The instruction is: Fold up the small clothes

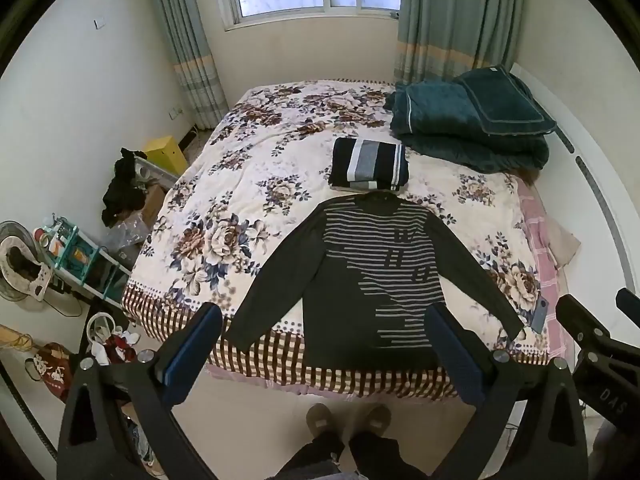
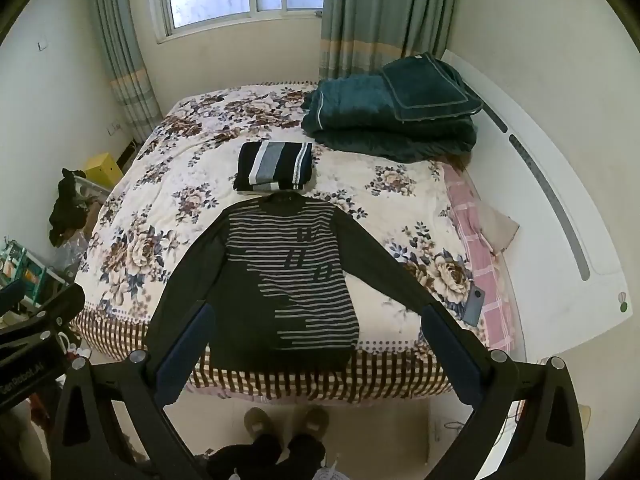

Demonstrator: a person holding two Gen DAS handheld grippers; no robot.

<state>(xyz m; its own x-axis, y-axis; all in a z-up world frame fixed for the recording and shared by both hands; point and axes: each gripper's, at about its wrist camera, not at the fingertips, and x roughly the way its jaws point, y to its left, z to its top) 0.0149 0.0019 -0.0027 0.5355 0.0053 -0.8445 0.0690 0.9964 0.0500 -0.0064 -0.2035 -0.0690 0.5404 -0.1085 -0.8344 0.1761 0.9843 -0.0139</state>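
A dark striped sweater (image 1: 360,276) lies flat, front up, on the near edge of the bed (image 1: 224,184), sleeves spread out to both sides, collar toward the far side. A folded garment (image 1: 370,164) sits just beyond the collar. The left gripper (image 1: 324,344) and right gripper (image 2: 316,344) both hang above the hem, jaws wide apart and holding nothing. Folding has apparently not begun; the next move likely calls for each gripper to drop to a sleeve and pinch it to bring it across the body.
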